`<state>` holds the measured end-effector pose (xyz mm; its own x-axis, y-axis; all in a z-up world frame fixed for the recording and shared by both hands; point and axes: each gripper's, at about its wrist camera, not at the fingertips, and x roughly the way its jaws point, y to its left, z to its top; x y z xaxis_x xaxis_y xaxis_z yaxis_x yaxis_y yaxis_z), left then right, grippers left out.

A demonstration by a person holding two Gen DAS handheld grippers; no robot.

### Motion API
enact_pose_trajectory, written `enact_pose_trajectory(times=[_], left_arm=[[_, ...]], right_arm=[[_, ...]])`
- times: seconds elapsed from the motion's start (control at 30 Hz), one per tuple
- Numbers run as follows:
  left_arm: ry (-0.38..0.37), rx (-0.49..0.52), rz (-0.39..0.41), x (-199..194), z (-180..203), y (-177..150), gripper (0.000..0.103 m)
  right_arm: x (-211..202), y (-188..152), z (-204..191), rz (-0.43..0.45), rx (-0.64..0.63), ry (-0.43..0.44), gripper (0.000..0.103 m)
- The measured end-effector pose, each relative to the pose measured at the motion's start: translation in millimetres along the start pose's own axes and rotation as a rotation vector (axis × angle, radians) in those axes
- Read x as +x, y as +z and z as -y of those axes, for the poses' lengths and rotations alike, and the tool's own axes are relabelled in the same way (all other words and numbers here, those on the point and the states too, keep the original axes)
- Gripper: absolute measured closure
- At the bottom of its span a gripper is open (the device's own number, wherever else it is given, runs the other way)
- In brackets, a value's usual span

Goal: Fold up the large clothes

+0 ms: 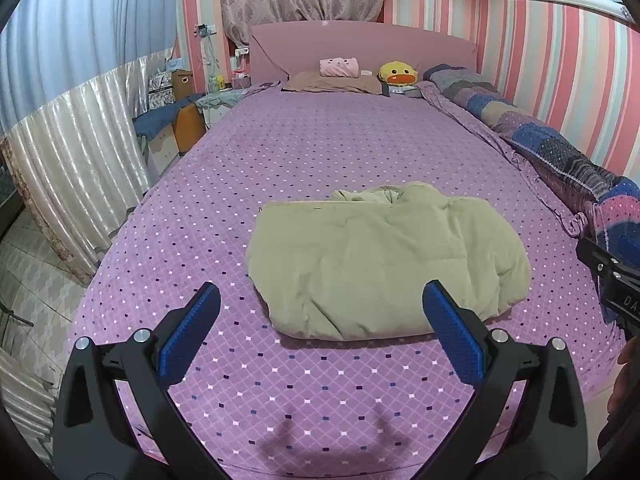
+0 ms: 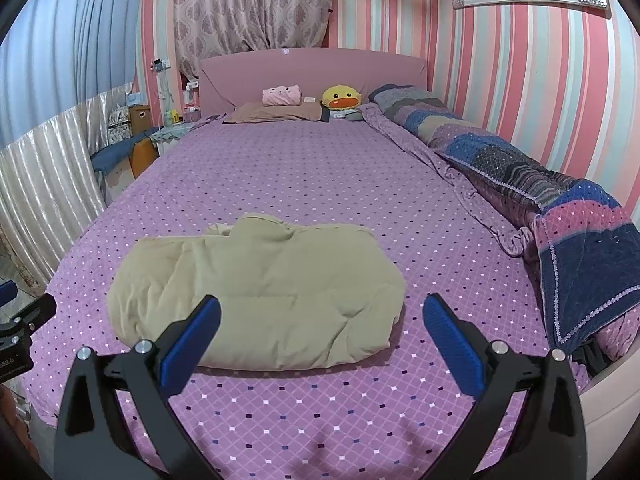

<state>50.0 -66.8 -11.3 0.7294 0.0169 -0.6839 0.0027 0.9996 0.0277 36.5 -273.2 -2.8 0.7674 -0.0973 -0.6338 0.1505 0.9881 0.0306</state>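
You see a matt, puffy cloth jacket [image 1: 384, 268] lying on the bed [image 1: 280, 152], whose soft sheet is woven with small diamonds. Your left gripper [image 1: 320, 300] has ribbed blue rubbery fingers [image 1: 188, 332] on smooth black plastic arms with shiny metal pins.

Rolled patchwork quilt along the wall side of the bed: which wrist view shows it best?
The right wrist view: the patchwork quilt runs unbroken from the headboard to its draped near end. In the left wrist view the quilt sits at the frame edge, and the right gripper's body covers part of its near end.
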Motion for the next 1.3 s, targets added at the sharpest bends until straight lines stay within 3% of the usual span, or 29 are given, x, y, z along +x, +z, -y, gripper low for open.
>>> enact_pose_trajectory(times=[1.3], left_arm=[[0.004, -0.025, -0.007, 1.1, -7.3, -0.3, 0.003]], right_arm=[[-3.3, 0.0, 2.0, 0.004, 0.004, -0.013, 0.002]])
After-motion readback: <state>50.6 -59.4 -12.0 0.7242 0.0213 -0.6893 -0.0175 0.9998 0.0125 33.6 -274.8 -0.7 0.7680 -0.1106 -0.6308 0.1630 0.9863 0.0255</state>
